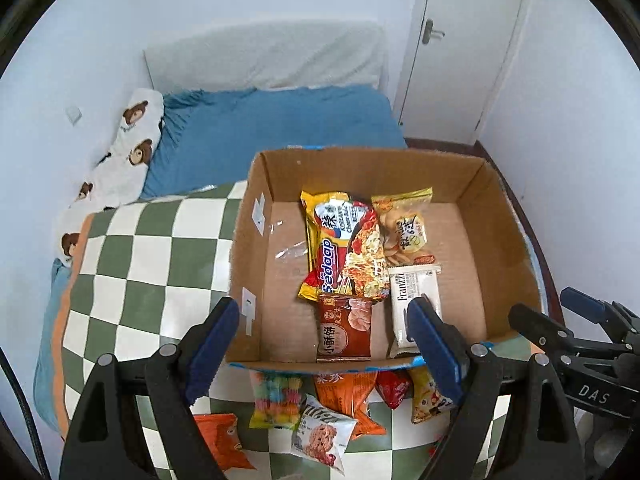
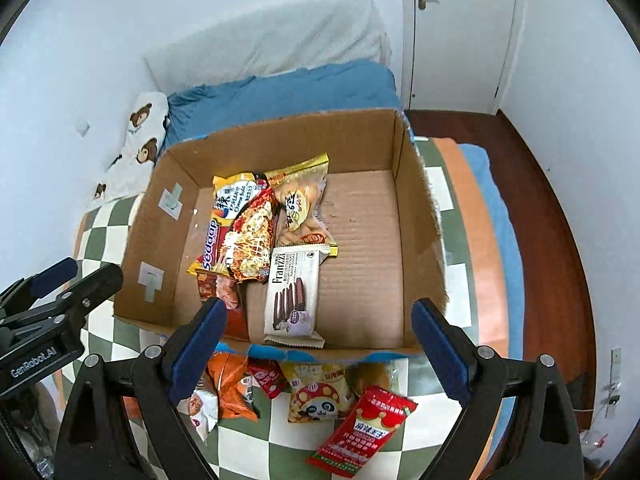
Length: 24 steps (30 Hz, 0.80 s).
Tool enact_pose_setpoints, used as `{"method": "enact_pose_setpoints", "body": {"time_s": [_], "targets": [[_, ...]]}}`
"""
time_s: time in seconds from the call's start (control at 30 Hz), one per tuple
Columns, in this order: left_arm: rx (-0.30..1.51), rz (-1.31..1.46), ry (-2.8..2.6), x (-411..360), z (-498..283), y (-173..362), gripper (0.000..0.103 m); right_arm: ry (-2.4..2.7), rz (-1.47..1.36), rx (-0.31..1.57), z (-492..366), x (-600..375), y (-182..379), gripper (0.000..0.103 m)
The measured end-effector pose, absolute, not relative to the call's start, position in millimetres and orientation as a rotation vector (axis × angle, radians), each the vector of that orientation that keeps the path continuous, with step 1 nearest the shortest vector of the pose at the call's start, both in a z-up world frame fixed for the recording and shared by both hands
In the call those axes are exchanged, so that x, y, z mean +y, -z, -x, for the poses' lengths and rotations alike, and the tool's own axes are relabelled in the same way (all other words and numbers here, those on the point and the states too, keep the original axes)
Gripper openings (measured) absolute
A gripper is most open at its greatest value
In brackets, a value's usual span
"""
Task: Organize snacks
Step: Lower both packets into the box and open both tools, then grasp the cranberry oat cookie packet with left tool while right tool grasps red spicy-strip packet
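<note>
An open cardboard box [image 1: 250, 216] [image 2: 160, 216] sits on the checkered blanket. Inside lie a Sedaap noodle pack [image 1: 344, 244] [image 2: 240, 232], a yellow biscuit bag [image 1: 404, 224] [image 2: 300, 204], a white Franzzi pack [image 1: 414, 292] [image 2: 294, 292] and a brown cracker pack [image 1: 344, 328] [image 2: 224, 296]. Loose snacks lie in front of the box: an orange bag [image 1: 348, 396] [image 2: 232, 384], a cookie pack [image 1: 320, 436], a yellow panda pack [image 2: 316, 396] and a red packet [image 2: 364, 428]. My left gripper [image 1: 324, 344] and right gripper [image 2: 320, 344] hover open above the box's near edge, both empty.
The green-and-white checkered blanket [image 1: 152, 248] covers the near part of a bed with a blue sheet [image 1: 272, 120]. A bear-print pillow [image 1: 132, 140] lies along the left wall. A white door [image 1: 460, 40] stands at the back right. Wooden floor [image 2: 540, 220] runs beside the bed.
</note>
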<state>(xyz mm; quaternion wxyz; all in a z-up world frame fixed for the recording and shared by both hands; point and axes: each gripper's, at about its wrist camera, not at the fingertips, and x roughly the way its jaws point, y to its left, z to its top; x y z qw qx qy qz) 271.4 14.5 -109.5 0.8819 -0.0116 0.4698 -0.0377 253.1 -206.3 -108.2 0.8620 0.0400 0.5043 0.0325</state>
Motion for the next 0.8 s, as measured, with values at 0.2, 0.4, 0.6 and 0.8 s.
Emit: {"method": "enact_pose_setpoints", "body": {"time_s": [0.2,0.4,0.6,0.8], "targets": [[0.952,0.036,0.091,15.1,-250.8,96.9,0.086,-0.075,-0.098,1.017,-230.9,-206.8,91.5,0.095],[1.006,0.067,0.065,27.1,-240.0,112.2,0.086,-0.099,-0.157,1.061,-211.9,-210.3,98.8,0.095],[1.221,0.086,0.042,45.4,-225.1,177.8,0.086,-0.066,-0.307,1.219,-188.4,-235.3,160.8,0.096],[1.437,0.251,0.059,56.5,-216.1,253.2,0.086,0.002,-0.430,1.354,-170.7,-259.4,231.0,0.096]]}}
